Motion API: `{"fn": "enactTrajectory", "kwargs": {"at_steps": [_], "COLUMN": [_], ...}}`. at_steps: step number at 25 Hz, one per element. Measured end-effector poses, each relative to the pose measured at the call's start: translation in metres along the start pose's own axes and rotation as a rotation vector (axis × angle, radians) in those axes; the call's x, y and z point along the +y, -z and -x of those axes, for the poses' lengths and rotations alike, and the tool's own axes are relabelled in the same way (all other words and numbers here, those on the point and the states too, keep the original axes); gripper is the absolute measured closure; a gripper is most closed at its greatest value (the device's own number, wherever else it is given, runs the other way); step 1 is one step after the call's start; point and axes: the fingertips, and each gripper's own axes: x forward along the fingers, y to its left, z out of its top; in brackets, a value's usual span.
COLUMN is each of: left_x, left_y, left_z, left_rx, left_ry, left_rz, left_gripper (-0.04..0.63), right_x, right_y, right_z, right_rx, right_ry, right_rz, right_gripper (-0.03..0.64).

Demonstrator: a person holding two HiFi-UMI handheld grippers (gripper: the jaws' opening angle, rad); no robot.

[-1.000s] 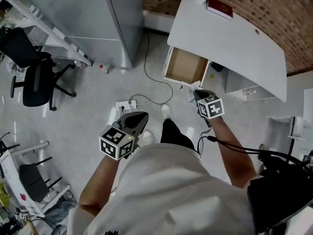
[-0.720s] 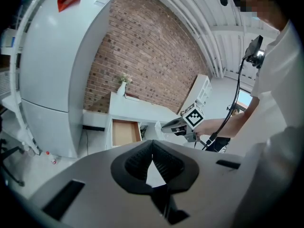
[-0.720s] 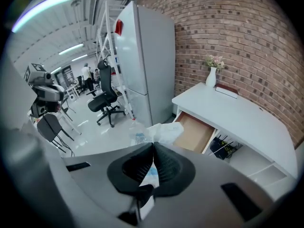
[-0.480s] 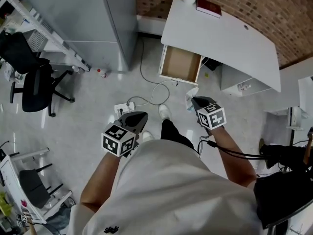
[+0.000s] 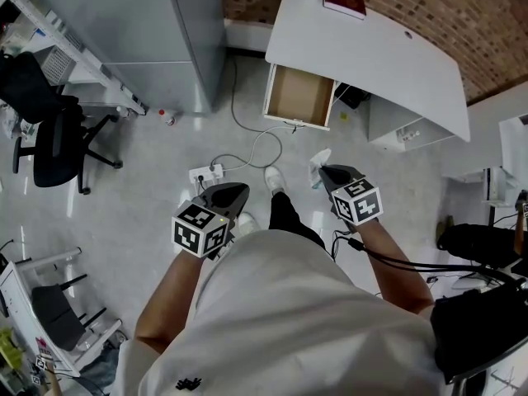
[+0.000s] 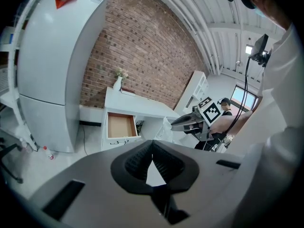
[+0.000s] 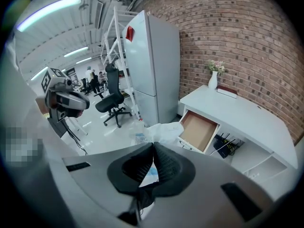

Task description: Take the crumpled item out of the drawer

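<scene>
Two claws | right claw (image 5: pixel 324 170) clamped on crumpled item (image 5: pixel 318 160) at its tip, below-right of pulled-out drawer (image 5: pixel 299 97) | left claw (image 5: pixel 241 191) together, empty, farther lower left

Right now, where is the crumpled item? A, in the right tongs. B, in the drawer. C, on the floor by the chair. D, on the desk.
A: the right tongs are shut on the crumpled item, held away from the open drawer, whose bottom is bare.
</scene>
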Motion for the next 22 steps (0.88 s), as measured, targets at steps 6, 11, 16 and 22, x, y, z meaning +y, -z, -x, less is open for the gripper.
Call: {"fn": "enactTrajectory", "kwargs": {"at_steps": [6,11,16,22], "left_x": [0.0,0.002,0.001,0.005], "left_y": [0.008,0.008,0.007,0.005], "left_z": [0.004,0.006,0.007,0.008], "left_rx": [0.002,-0.004,-0.011,-0.016], "left_ry": [-0.008,-0.018,-0.025,-0.028], "left_rz": [0.007,0.018,0.017,0.022], "left_gripper": [0.572,0.572,0.572,0.572], "right_x": [0.011,0.014,0.016,0.018], "right_y": [0.004,0.002,-0.002,-0.009], "right_z": [0.002,0.003,0.003,-0.001], "right_rx": [-0.01,-0.014,-0.022,-0.027], "right_ry": [-0.011,-0.018,-0.023,-0.032], "right_rz": [0.0,0.004,0.011,0.017], "right_gripper": [0.586,0.586,0.586,0.586]}}
